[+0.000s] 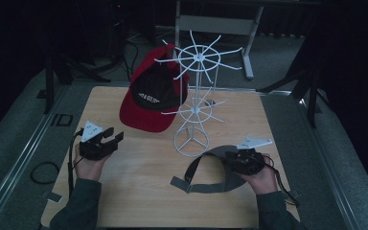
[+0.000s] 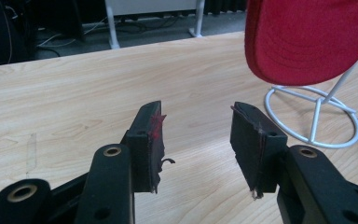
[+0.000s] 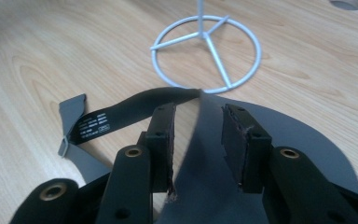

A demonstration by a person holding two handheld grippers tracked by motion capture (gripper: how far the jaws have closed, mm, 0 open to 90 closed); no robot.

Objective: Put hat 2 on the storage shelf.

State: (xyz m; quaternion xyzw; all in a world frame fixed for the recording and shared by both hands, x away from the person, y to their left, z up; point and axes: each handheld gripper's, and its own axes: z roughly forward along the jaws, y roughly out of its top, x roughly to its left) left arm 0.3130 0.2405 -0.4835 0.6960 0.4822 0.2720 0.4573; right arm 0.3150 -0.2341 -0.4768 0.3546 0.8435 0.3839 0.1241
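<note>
Worktop (image 1: 139,191): white wire rack (image 1: 194,103) is the landmark. Red cap (image 1: 148,98) already hangs on its left side; grey visor (image 3: 261,140) lies at its base, not hung. Right tongs (image 3: 197,140) straddle the visor's brim, pads off it; left tongs (image 2: 196,140) released, empty, left of rack.

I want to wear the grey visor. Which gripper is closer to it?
Right. The right gripper is at the grey visor, jaws astride its brim. The left gripper hangs apart, across the table.

Visor (image 1: 220,158) on table (image 1: 139,191) before rack (image 1: 191,115); cap (image 1: 153,93) hangs on rack's left side
</note>
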